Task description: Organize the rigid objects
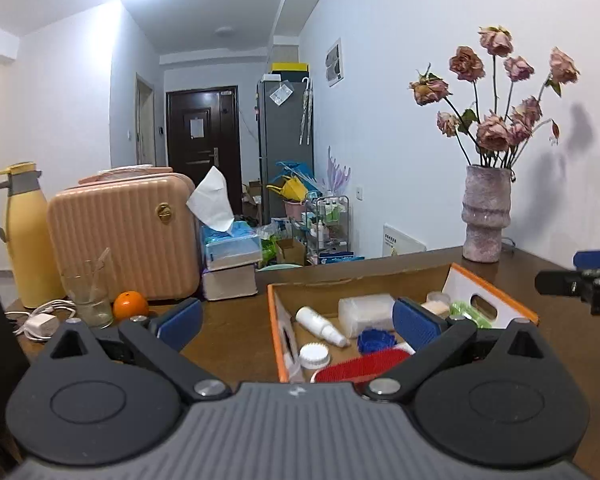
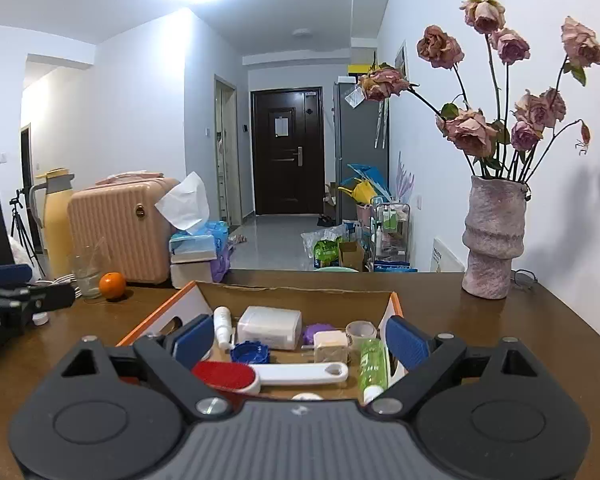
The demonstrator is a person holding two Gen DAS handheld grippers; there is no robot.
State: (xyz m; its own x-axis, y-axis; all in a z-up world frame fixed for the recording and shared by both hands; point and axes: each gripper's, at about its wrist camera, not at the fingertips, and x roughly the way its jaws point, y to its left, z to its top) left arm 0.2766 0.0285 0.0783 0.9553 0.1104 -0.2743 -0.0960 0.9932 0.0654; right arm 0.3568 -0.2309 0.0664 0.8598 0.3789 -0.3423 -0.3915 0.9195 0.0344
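An orange-edged cardboard box [image 1: 492,296] [image 2: 156,320] stands on the brown table in front of both grippers. In it lie a white spray bottle [image 1: 320,326] [image 2: 222,326], a clear plastic case [image 1: 364,312] [image 2: 268,326], a blue lid [image 1: 374,340] [image 2: 250,354], a red brush with a white handle [image 1: 360,368] [image 2: 226,376] and a green tube [image 2: 372,364]. My left gripper [image 1: 298,320] hovers open over the box's left wall, holding nothing. My right gripper [image 2: 300,340] stands open above the box's near end, also holding nothing.
A pink vase of dried roses [image 1: 486,216] [image 2: 494,240] stands at the table's far right. On the left are a pink suitcase [image 1: 124,240], a yellow jug [image 1: 26,240], a glass [image 1: 88,292], an orange [image 1: 130,306], a tissue box [image 1: 230,248] and a white charger [image 1: 40,324].
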